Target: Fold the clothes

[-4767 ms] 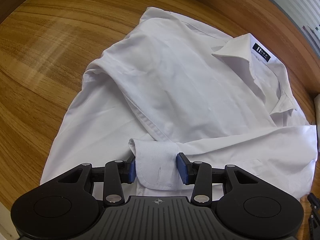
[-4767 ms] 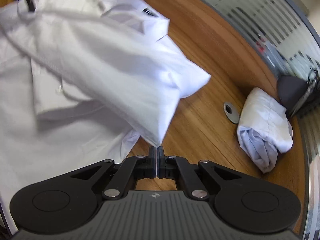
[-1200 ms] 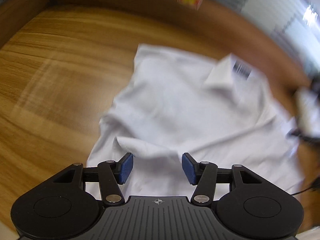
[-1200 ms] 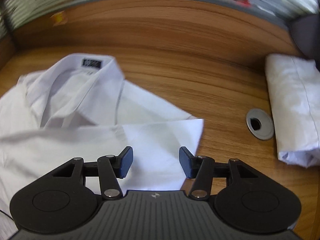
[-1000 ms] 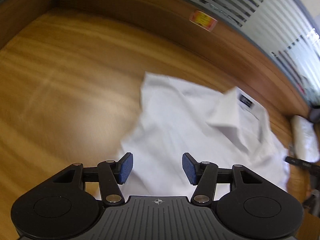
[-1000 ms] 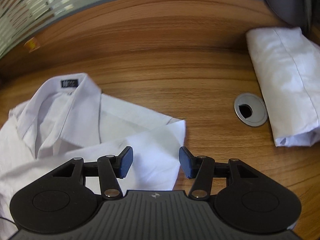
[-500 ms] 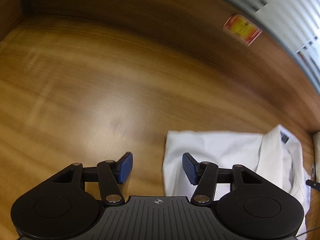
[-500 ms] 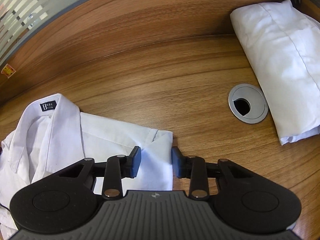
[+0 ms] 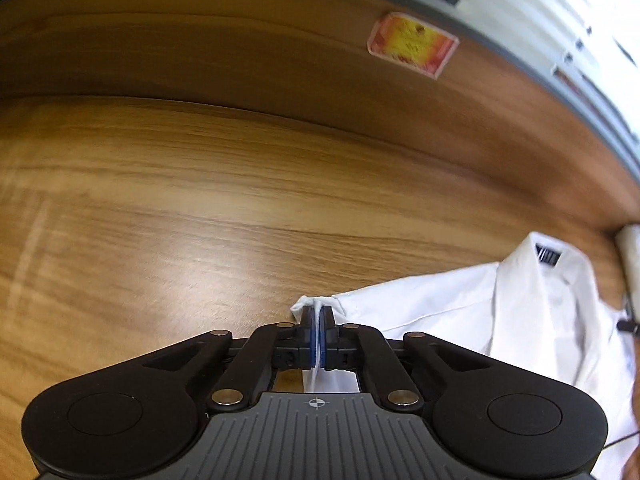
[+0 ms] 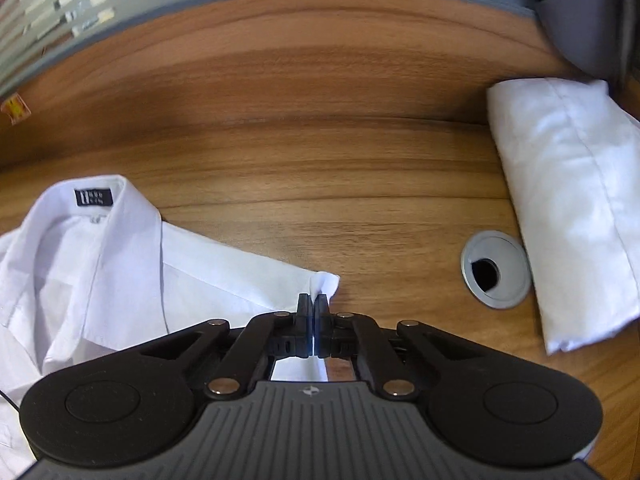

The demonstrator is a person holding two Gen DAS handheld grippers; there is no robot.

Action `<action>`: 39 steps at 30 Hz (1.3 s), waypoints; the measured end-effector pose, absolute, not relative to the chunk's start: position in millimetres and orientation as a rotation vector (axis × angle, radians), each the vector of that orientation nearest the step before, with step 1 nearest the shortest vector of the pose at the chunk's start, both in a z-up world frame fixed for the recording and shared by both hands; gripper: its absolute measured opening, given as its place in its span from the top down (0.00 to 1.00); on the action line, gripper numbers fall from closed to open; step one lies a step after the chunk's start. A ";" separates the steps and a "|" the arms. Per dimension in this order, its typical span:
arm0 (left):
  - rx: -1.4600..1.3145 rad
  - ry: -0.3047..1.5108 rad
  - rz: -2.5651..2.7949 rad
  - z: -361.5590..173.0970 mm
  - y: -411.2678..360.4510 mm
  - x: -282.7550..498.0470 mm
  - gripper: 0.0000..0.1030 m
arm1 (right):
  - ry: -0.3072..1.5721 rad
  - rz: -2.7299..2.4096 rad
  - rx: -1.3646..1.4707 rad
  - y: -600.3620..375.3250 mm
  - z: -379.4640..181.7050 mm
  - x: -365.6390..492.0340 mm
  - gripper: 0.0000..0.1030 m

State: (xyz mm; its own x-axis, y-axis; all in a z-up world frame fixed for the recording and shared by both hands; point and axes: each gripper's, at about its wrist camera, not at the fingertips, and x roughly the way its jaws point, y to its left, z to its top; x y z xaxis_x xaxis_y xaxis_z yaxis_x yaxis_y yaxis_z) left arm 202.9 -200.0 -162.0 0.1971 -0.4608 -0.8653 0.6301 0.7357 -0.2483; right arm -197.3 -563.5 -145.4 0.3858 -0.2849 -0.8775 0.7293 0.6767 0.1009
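While the white cotton shirt (image 9: 460, 304) lay on the brown wooden table (image 9: 200, 200), the left gripper (image 9: 318, 316) and right gripper (image 10: 313, 304) each pinched 1 shoulder corner tight.

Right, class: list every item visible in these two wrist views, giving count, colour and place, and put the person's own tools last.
white collared dress shirt: one, white with a dark neck label, spread on the table, its two upper corners pinched.
folded white cloth bundle: one, white, at the right side of the table, apart from the shirt.
round metal cable grommet: one, silver, set in the table beside the bundle.
wooden table: one, brown woodgrain, beneath everything.
yellow and red sticker: one, on the wooden back panel.
dark grey object: one, far right corner, identity unclear.
left gripper: one, black with blue pads, shut on the shirt's left corner.
right gripper: one, black, shut on the shirt's right corner.
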 end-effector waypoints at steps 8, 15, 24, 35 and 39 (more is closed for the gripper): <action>0.107 1.112 -0.757 -139.6 -185.7 213.5 0.76 | 0.975 -0.687 0.450 -559.1 -132.0 -200.8 0.78; 0.113 1.043 -0.812 -92.1 -159.6 187.9 0.68 | 0.928 -0.647 0.413 -540.7 -91.2 -230.9 0.67; 0.207 1.153 -0.963 -107.8 -130.3 103.4 0.64 | 0.981 -0.522 0.412 -469.2 -88.3 -263.9 0.60; 0.386 1.191 -0.987 -158.6 -124.6 62.3 0.58 | 1.101 -0.480 0.384 -409.5 -144.0 -272.5 0.60; 0.360 1.161 -0.951 -142.1 -121.9 73.8 0.56 | 1.060 -0.515 0.396 -405.8 -130.3 -276.4 0.60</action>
State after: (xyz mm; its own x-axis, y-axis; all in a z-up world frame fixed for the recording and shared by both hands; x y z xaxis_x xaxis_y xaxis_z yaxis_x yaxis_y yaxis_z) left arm 73.8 -121.9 -142.1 0.0804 -0.4453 -0.8918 0.7866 0.5778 -0.2176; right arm -276.4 -405.8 -130.3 0.3909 -0.2079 -0.8966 0.5765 0.8147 0.0625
